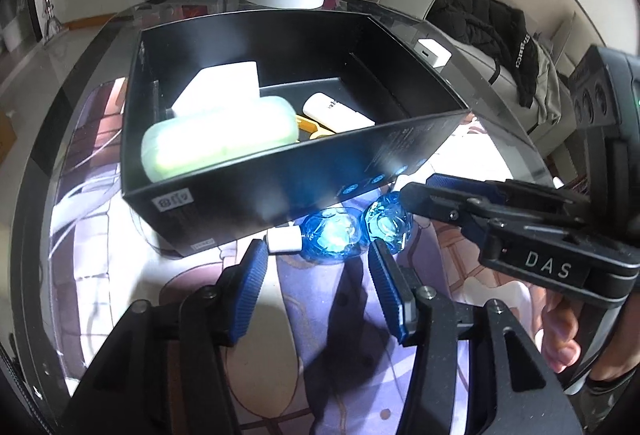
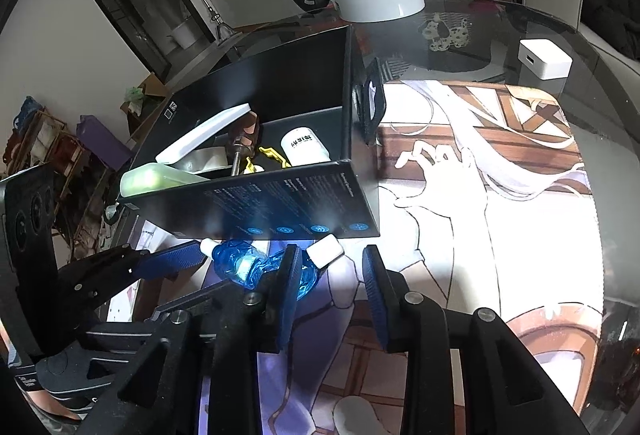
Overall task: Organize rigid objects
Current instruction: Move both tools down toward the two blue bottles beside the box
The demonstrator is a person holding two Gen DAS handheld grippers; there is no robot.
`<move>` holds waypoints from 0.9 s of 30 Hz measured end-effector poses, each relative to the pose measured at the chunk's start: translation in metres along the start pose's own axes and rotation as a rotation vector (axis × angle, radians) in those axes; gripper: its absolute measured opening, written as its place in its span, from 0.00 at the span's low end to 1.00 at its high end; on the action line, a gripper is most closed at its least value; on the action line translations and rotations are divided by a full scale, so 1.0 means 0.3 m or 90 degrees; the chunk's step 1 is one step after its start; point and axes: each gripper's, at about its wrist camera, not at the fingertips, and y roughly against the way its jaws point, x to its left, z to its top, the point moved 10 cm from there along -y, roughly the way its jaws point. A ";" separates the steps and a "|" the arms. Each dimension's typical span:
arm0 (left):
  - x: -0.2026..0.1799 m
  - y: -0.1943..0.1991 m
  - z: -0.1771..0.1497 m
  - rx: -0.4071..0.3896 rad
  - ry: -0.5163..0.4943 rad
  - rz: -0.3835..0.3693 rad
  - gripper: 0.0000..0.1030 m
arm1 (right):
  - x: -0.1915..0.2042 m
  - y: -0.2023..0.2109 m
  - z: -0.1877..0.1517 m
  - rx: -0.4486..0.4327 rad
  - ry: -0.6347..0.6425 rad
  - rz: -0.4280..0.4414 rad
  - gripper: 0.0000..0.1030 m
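Two small blue bottles (image 1: pixel 332 237) with white caps lie on the printed mat, touching the black box (image 1: pixel 280 195) at its 6 o'clock wall. Left gripper (image 1: pixel 316 277) fingers stand open astride one bottle; right gripper (image 2: pixel 330 281) fingers open, gripping nothing. Best close squarely on the body, then lift clear over the wall. Readable: "DAS" on the right gripper

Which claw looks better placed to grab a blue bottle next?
Probably left: one blue bottle lies centred in the open left claw. The right claw sits off-centre, one finger covering the second bottle.
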 end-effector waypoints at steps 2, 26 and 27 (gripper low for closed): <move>0.013 -0.001 -0.001 0.003 0.006 0.006 0.51 | 0.004 -0.001 -0.002 0.001 -0.005 0.004 0.41; 0.060 0.038 -0.020 0.014 0.081 -0.029 0.51 | 0.105 -0.031 -0.042 0.028 0.075 0.008 0.44; 0.059 0.034 -0.015 0.014 0.089 -0.034 0.51 | 0.095 -0.025 -0.045 0.028 0.076 0.007 0.44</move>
